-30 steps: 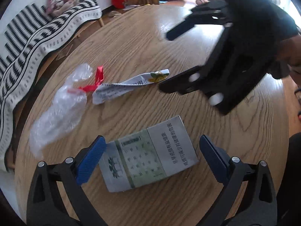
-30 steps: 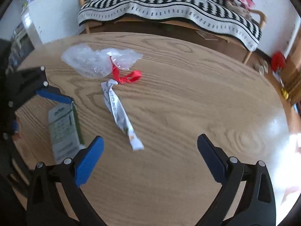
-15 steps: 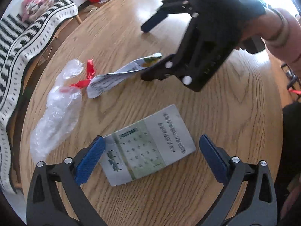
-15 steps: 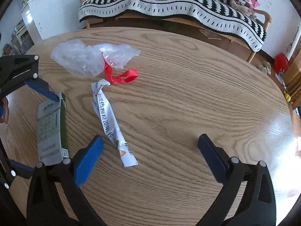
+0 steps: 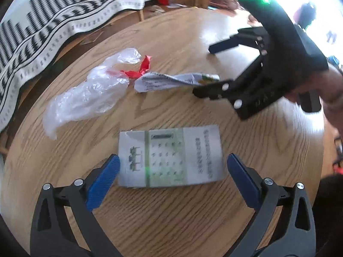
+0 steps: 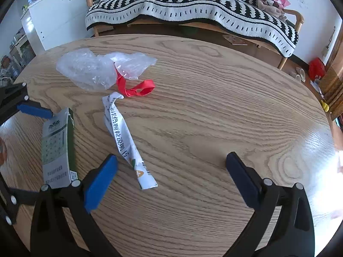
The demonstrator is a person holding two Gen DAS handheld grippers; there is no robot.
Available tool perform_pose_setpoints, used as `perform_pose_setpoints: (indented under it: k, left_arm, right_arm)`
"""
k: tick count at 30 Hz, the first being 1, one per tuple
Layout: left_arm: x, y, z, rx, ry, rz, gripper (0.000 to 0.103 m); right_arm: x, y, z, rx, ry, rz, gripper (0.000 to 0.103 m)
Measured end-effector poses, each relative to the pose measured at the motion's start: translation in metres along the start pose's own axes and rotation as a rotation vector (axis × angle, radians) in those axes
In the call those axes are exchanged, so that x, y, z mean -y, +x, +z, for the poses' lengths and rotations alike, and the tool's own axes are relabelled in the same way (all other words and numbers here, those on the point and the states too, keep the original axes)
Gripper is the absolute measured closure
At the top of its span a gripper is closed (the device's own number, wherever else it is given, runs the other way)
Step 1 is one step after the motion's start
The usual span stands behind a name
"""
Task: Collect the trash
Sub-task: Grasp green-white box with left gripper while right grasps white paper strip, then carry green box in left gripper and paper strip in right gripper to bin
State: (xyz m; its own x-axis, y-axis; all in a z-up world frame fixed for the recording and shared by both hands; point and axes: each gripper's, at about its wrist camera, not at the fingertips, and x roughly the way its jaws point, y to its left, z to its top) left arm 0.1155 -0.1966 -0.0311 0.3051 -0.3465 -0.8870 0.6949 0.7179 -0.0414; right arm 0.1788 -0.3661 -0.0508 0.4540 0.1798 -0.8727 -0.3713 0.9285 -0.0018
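The round wooden table [image 6: 214,107] is carrying four pieces of trash, all grouped toward one side of the tabletop and well in from its edge. A flat cardboard box [image 5: 170,157] printed in grey and green is lying face up between the spread jaws of the left gripper [image 5: 172,172], whose blue pads are standing off each short end of the box without touching it. The box is looking light and fairly stiff; since it is lying flat, the pads are best closing across its two short ends, with one edge tipped up first if the jaws cannot get under it.

The right gripper [image 6: 171,171] is also hanging fully open and empty. A twisted paper wrapper [image 6: 126,139] is lying just ahead of its left pad, its near end reaching in between the jaws. The wrapper is appearing thin, limp and very light, so a pinch across its narrow middle should be holding it.

Beyond the wrapper, a red ribbon [image 6: 139,88] is lying against a crumpled clear plastic bag [image 6: 94,70], nearer the far edge. The bag is probably soft and slippery; gathering a bunched fold is advisable.
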Motion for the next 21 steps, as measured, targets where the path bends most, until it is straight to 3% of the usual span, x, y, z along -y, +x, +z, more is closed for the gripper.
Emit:
perform_pose_setpoints:
  k: [3,6,8,9,10,11,12,15,21]
  left_arm:
    - [0.003,0.004,0.003,0.0,-0.022,0.048,0.006]
    - [0.013,0.015,0.007,-0.003,0.038,0.148,0.005]
    - [0.004,0.016,0.007,0.027,0.016,0.146,0.008]
    - [0.002,0.014,0.006,0.041,0.008,0.155,0.031]
    - [-0.003,0.009,0.006,0.058,-0.012,0.147,0.061]
    - [-0.013,0.007,0.006,0.054,-0.076,0.071,0.086]
    - [-0.019,0.006,0.006,0.05,-0.109,0.061,0.093]
    - [-0.025,0.004,-0.001,0.066,-0.129,0.097,0.093]
    - [-0.029,-0.002,-0.013,0.078,-0.179,0.084,0.093]
  right_arm:
    - [-0.001,0.0,0.001,-0.005,0.006,-0.003,0.005]
    - [-0.002,0.0,0.004,-0.02,0.018,-0.009,0.005]
    - [-0.004,-0.001,0.003,-0.021,0.021,-0.012,0.01]
    - [-0.006,-0.003,0.003,-0.008,0.015,-0.006,0.028]
    - [-0.009,-0.008,0.003,0.016,0.002,0.005,0.063]
    - [-0.011,-0.011,0.004,0.026,-0.001,0.008,0.079]
    - [-0.012,-0.012,0.005,0.026,0.014,0.025,0.084]
    - [-0.01,-0.011,0.003,0.056,0.048,0.04,0.089]
    - [-0.002,-0.018,-0.004,0.08,0.112,0.095,0.089]
